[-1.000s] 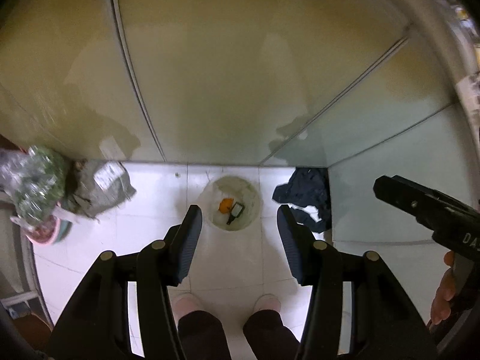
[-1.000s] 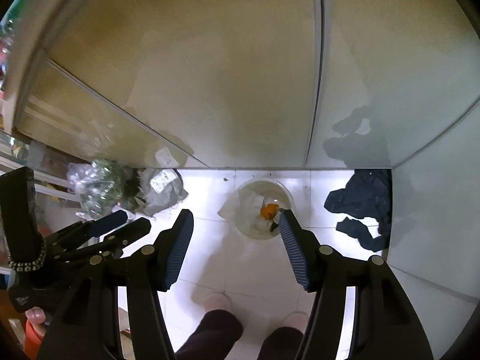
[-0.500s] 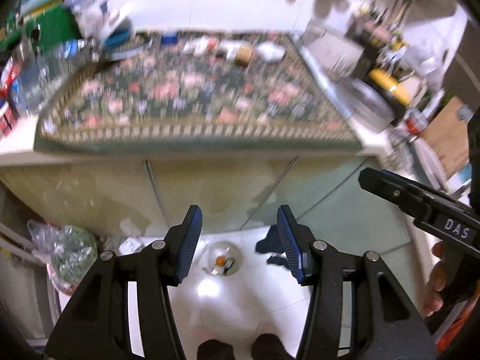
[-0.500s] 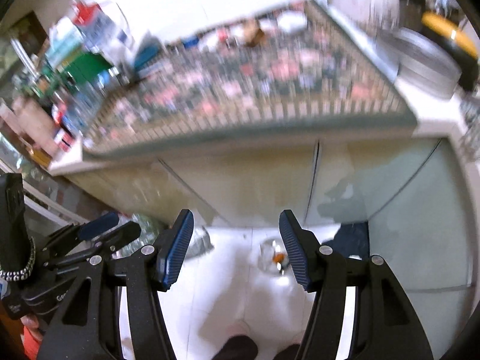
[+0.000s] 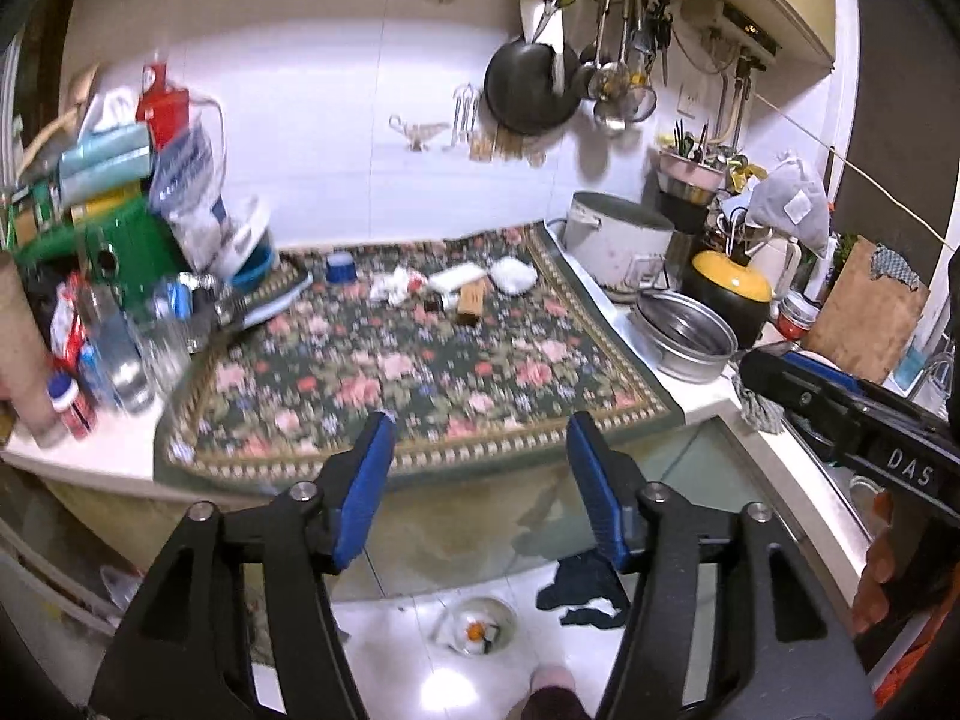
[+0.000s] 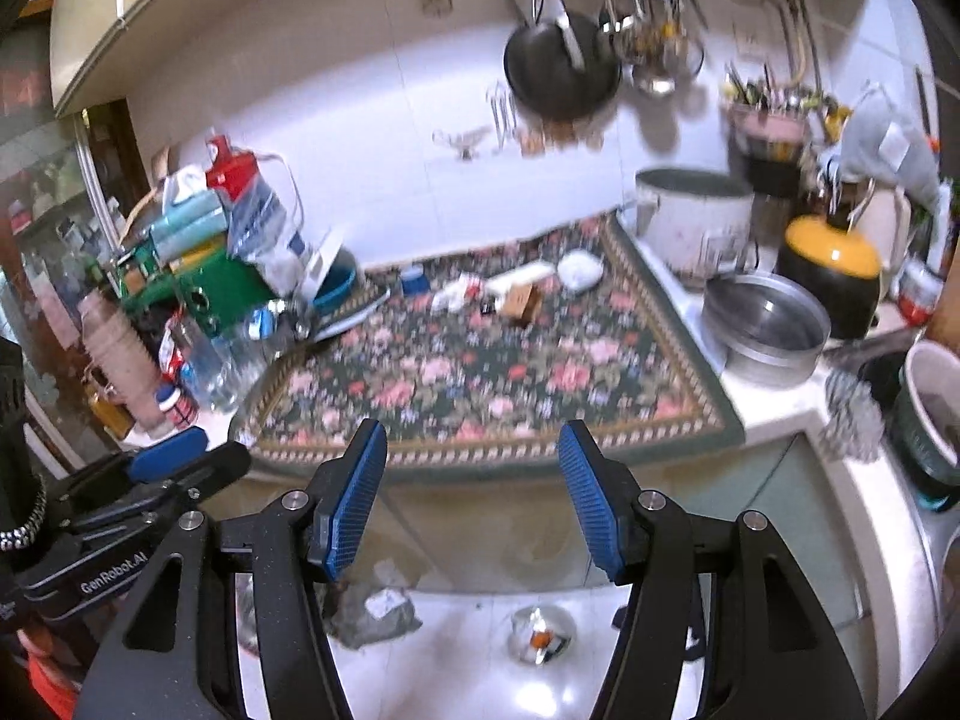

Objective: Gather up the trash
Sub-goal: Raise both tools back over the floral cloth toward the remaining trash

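Both grippers are open and empty, held above the counter's front edge: my left gripper (image 5: 480, 450) and my right gripper (image 6: 471, 456). On the floral mat (image 5: 420, 360) near the back lie crumpled white paper (image 5: 393, 288), a white wrapper (image 5: 456, 277), a small brown box (image 5: 470, 303), a white lump (image 5: 513, 273) and a blue cap (image 5: 341, 267). The same litter shows in the right wrist view: the box (image 6: 521, 300), the paper (image 6: 459, 291). A lined trash bin (image 5: 477, 633) with orange and dark scraps stands on the floor below; it also shows in the right wrist view (image 6: 540, 636).
Bottles and bags (image 5: 120, 276) crowd the counter's left end. A white pot (image 5: 615, 237), a steel pan (image 5: 687, 336) and a black and yellow cooker (image 5: 729, 294) stand at the right. A dark cloth (image 5: 582, 594) and a grey bag (image 6: 375, 606) lie on the floor.
Both cameras have tilted up from the floor and bin to the countertop. The grippers stayed open and empty throughout.
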### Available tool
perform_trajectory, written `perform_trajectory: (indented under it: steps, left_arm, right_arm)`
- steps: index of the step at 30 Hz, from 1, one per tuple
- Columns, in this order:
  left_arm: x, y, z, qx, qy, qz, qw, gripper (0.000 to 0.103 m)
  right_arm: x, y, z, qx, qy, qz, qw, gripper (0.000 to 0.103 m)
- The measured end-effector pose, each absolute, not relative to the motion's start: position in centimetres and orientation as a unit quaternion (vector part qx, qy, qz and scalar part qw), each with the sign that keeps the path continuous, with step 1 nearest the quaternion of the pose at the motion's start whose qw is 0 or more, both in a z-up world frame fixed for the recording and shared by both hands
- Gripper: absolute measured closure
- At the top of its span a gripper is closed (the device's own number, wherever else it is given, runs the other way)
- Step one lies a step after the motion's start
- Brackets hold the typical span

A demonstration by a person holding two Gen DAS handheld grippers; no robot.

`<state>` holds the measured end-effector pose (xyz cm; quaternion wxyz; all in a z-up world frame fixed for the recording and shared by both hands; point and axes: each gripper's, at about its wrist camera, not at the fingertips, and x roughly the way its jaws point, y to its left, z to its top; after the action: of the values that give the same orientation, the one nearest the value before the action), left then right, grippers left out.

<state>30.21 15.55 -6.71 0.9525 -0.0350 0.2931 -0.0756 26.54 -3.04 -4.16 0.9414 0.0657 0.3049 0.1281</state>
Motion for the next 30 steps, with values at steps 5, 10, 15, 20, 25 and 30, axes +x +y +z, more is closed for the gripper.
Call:
perform_trajectory:
  steps: [5, 10, 15, 20, 25, 30]
  left_arm:
    - [33.4, 14.7, -6.9, -0.032, 0.287, -0.067, 0.955, 0.041]
    - [38.6, 12.8, -6.8, -0.028, 0.288, -0.040, 0.956, 0.041]
    - [44.6, 10.7, -6.3, -0.036, 0.296, -0.012, 0.954, 0.041]
    - [49.6, 9.5, -6.7, -0.056, 0.307, 0.025, 0.950, 0.041]
    - [53.9, 9.4, -8.0, -0.057, 0.329, 0.057, 0.941, 0.041]
    - [57.6, 10.8, -9.7, -0.068, 0.352, 0.074, 0.931, 0.041]
  right_arm:
    - [28.5, -4.0, -3.6, 0.073, 0.284, 0.130, 0.947, 0.045]
    - [32.4, -5.4, -3.9, 0.071, 0.278, 0.145, 0.947, 0.045]
    - [37.9, -7.5, -3.8, 0.066, 0.292, 0.170, 0.939, 0.045]
    - [43.3, -9.9, -4.1, 0.056, 0.313, 0.197, 0.927, 0.045]
    - [48.0, -11.4, -5.7, 0.045, 0.339, 0.210, 0.916, 0.045]
    - [51.8, -11.6, -7.5, 0.056, 0.368, 0.225, 0.900, 0.045]
